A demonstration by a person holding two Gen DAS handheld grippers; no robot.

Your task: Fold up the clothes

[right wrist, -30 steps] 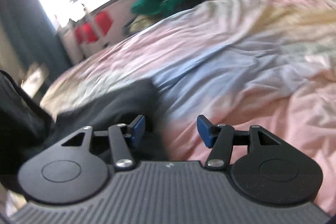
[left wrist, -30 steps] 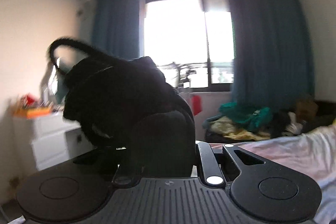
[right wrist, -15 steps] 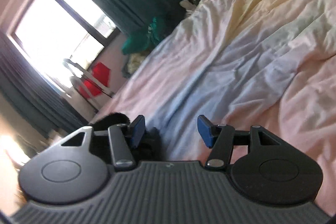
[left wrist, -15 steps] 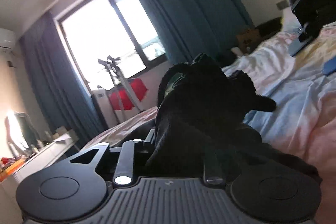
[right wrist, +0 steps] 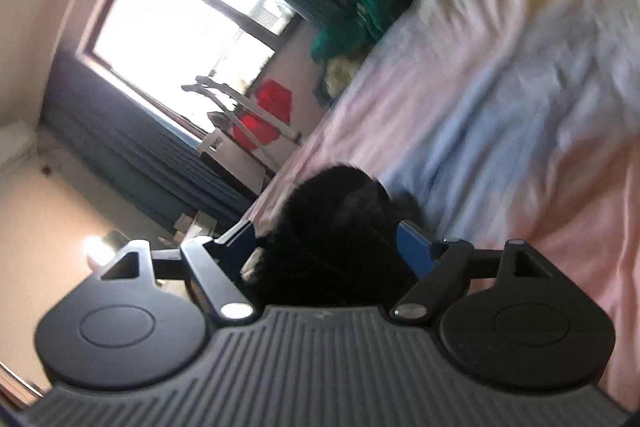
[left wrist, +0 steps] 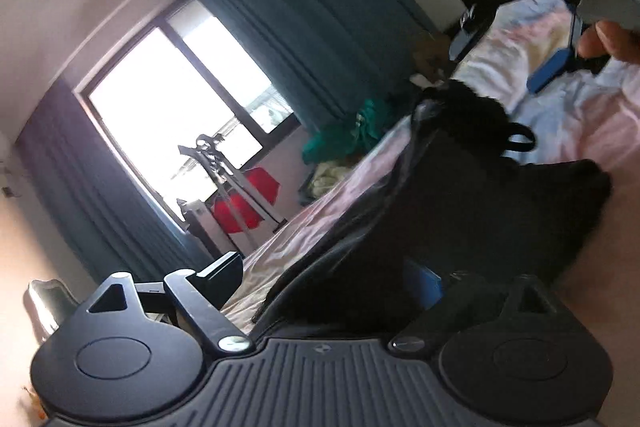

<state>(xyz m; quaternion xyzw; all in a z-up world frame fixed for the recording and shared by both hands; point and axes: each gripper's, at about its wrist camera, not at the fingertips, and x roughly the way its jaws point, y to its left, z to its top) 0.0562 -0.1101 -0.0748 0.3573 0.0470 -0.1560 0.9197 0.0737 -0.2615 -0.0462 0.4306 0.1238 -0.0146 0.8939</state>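
A black garment [left wrist: 472,203] lies bunched on the pink and blue bedsheet [left wrist: 580,115]. My left gripper [left wrist: 332,271] is open; the garment spreads between and over its jaws, hiding the right finger. In the right wrist view the same black garment [right wrist: 340,227] sits between the open jaws of my right gripper [right wrist: 326,247], whose blue pads [right wrist: 414,247] stand wide apart on either side of it. The right gripper with its blue pad [left wrist: 550,69] and the hand holding it also show at the upper right of the left wrist view.
The bed [right wrist: 520,67] fills the right side. A bright window [left wrist: 172,99] with blue curtains [left wrist: 304,23] is behind. A red object on a stand [left wrist: 244,199] and a pile of green and yellow clothes [left wrist: 344,143] lie beside the bed.
My left gripper has opened and let the black garment drop onto the bed. Both grippers have tilted, and the right one has moved in around the garment.
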